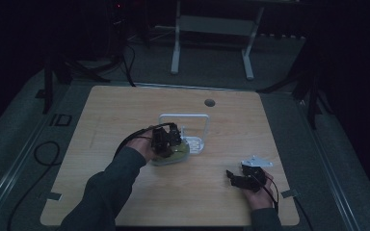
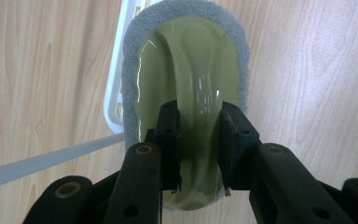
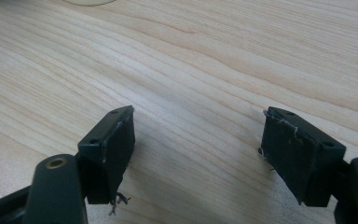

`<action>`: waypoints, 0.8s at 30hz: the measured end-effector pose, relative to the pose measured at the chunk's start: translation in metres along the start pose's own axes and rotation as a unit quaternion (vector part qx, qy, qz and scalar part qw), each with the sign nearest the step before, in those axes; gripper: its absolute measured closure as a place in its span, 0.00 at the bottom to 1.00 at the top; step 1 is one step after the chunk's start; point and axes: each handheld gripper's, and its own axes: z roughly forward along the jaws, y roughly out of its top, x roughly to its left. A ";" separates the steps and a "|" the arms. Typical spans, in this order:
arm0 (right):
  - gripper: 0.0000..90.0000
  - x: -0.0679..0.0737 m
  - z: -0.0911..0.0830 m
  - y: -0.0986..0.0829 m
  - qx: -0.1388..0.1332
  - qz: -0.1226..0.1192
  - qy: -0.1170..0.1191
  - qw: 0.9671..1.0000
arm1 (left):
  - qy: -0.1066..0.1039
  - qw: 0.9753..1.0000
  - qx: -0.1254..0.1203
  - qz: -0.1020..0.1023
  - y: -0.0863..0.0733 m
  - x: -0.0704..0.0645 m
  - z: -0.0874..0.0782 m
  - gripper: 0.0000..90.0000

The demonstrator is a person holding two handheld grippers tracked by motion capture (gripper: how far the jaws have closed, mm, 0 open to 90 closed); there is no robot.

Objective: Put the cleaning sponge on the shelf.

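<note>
My left gripper (image 2: 199,140) clamps the green scrubber (image 2: 186,70) by its raised handle ridge, near the table's (image 1: 125,110) middle, against the white rack (image 1: 200,120). My right gripper (image 3: 196,154) gapes wide, holding nothing, near the right edge.

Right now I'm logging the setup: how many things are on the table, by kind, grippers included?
Scrubbing pad with green handle: 1
White wire rack: 1
Grippers: 2, left gripper and right gripper
Total: 4

Scrubber pad (image 1: 173,155) sits mid-bench (image 1: 125,115), touching the wire rack (image 1: 189,126) at its 1 o'clock. Your right gripper (image 1: 231,175) is well apart at its 4 o'clock.
</note>
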 end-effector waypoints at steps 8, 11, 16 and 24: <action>0.28 0.000 0.000 0.000 0.000 0.000 0.000 1.000 | 0.008 1.000 0.001 0.015 0.003 0.000 0.002 0.80; 0.28 0.000 0.000 0.000 0.000 0.000 0.000 1.000 | 0.011 1.000 0.000 0.019 0.006 0.001 0.001 0.80; 0.28 0.000 0.000 0.000 0.000 0.000 0.000 1.000 | 0.019 0.999 0.003 0.026 0.011 0.002 0.001 0.80; 0.28 0.000 0.000 0.000 0.000 0.000 0.000 1.000 | 0.016 0.999 0.004 0.047 0.018 0.004 0.005 0.80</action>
